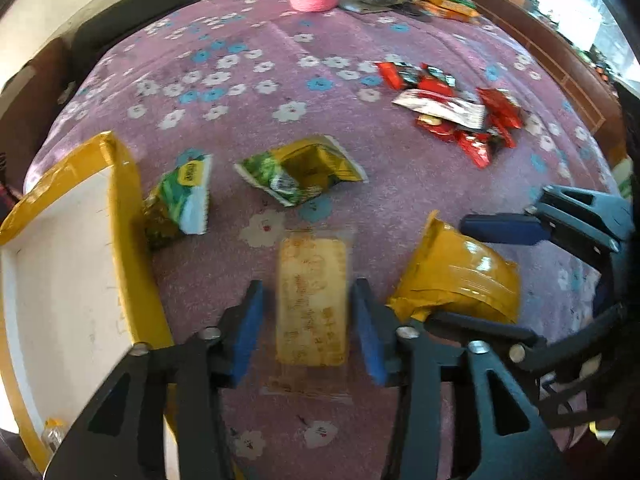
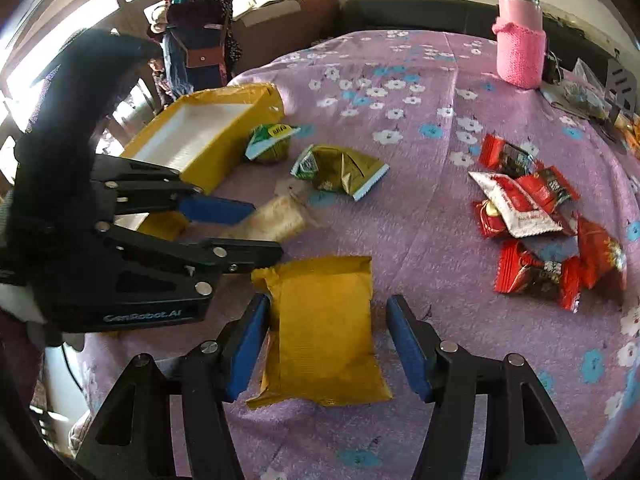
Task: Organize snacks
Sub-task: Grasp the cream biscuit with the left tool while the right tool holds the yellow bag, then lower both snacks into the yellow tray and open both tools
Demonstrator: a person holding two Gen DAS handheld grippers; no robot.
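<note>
My left gripper (image 1: 308, 320) is open, its blue pads on either side of a clear-wrapped cracker pack (image 1: 312, 300) lying on the purple floral cloth; I cannot tell if they touch it. The same pack (image 2: 276, 216) shows blurred in the right wrist view. My right gripper (image 2: 328, 340) is open, straddling a plain yellow packet (image 2: 324, 328), also seen in the left wrist view (image 1: 460, 276). Two green-yellow snack bags (image 1: 304, 168) (image 1: 180, 200) lie beyond. A yellow box (image 1: 60, 264) with a white inside stands at left. A pile of red snack packs (image 2: 536, 224) lies at right.
A pink knit-covered bottle (image 2: 520, 44) stands at the far side of the table (image 2: 400, 64). Orange packets (image 1: 448, 4) and dark clutter lie at the far edge. A person (image 2: 196, 24) stands beyond the table's left side.
</note>
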